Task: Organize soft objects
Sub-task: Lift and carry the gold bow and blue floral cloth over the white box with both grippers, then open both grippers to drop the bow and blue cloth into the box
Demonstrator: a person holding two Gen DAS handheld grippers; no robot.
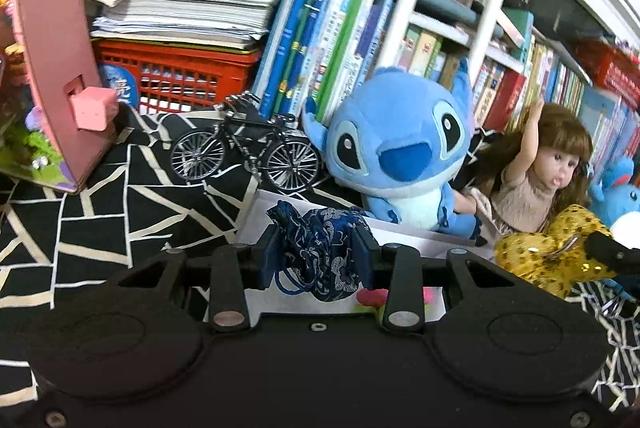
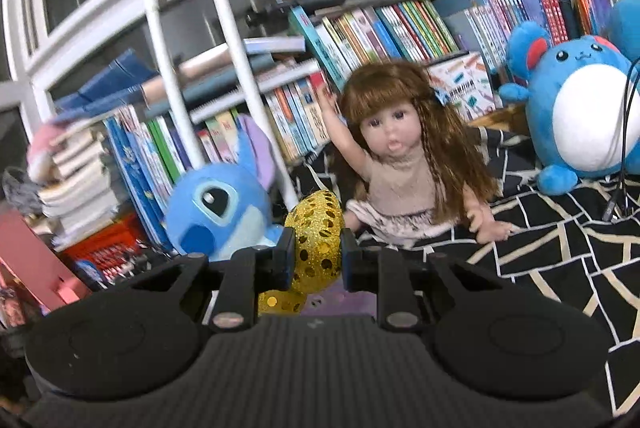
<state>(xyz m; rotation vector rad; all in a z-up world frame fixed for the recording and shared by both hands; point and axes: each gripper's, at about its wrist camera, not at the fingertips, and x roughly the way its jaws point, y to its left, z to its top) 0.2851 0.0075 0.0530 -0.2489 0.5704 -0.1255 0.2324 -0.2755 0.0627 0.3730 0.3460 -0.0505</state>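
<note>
Left gripper (image 1: 320, 248) clamped on a crumpled blue pouch (image 1: 322, 252) over a white box (image 1: 404, 232), Stitch plush (image 1: 400, 151) just beyond, doll (image 1: 548, 167) right, right gripper (image 2: 316, 252) pinching a gold sequin toy (image 2: 318, 240), doll (image 2: 400, 163) behind, Stitch plush (image 2: 224, 207) left, round blue plush (image 2: 576, 119) far right.

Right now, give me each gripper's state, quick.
Left gripper: closed on the blue patterned pouch.
Right gripper: closed on the gold sequined toy.

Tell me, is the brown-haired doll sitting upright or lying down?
Upright: the brown-haired doll sits on the black patterned cloth, one arm raised.
</note>
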